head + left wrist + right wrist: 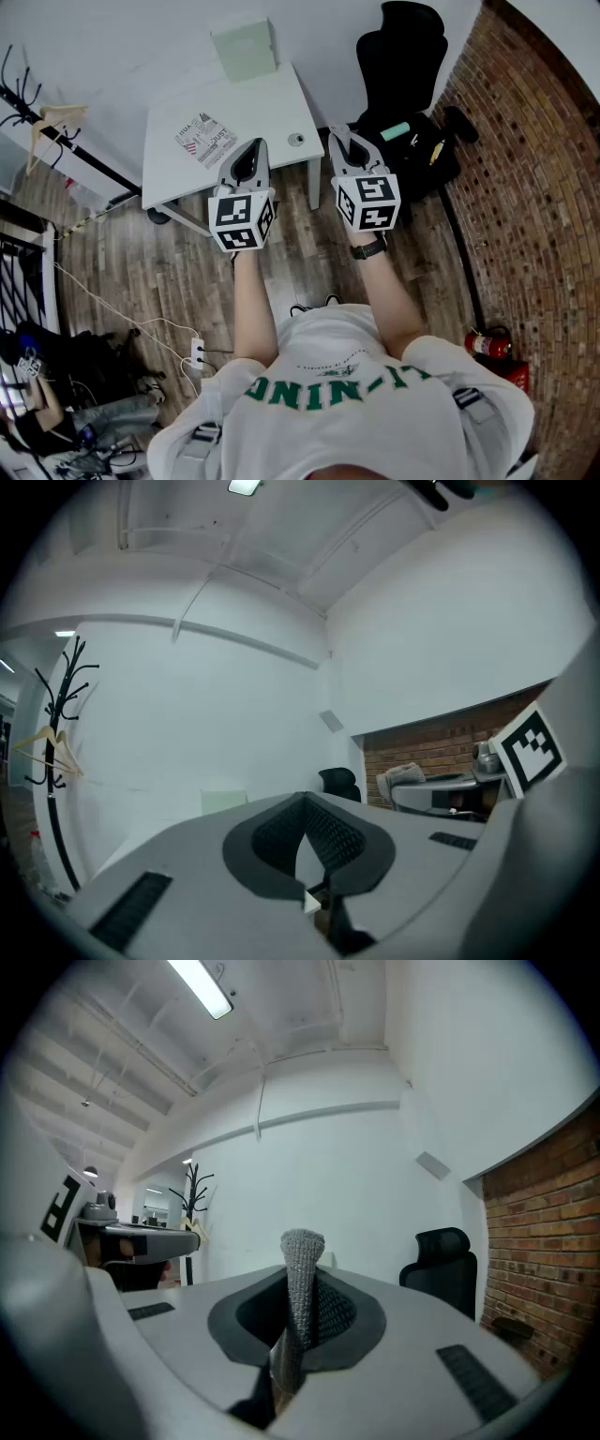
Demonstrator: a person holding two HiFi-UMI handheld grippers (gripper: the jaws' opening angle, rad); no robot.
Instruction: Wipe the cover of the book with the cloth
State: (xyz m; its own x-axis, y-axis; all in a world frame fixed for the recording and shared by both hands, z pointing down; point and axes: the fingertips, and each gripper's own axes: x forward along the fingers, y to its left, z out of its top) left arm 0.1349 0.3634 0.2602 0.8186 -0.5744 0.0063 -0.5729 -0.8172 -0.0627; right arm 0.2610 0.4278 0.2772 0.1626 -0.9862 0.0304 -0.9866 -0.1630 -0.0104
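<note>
Wooden floorboards (141,272) run under a white table (253,103) that stands against a pale wall, with a brick wall (525,187) off to the outer side of the right fingers and a black office chair (403,47) ahead of them. A person stands short of the table and holds both grippers out level, side by side and apart. The left gripper (251,144) has its ribbed fingers (330,832) drawn together at the tips, and nothing sits between them. The right gripper (336,136) has its fingers (334,1312) pinched on a grey knitted cloth (302,1265), which stands up in a narrow roll past the fingertips. What looks to be the book (206,141), flat and white with red and black print on its cover, lies on the table just ahead of the left fingertips and a little to their outer side, apart from both grippers. A small round thing (296,140) sits on the table between the two sets of fingertips and slightly beyond them. Farther ahead of the left fingers, at the table's far edge, a pale green panel (244,47) stands by the wall. A coat rack (58,752) stands well off to the outer side of the left fingers.
</note>
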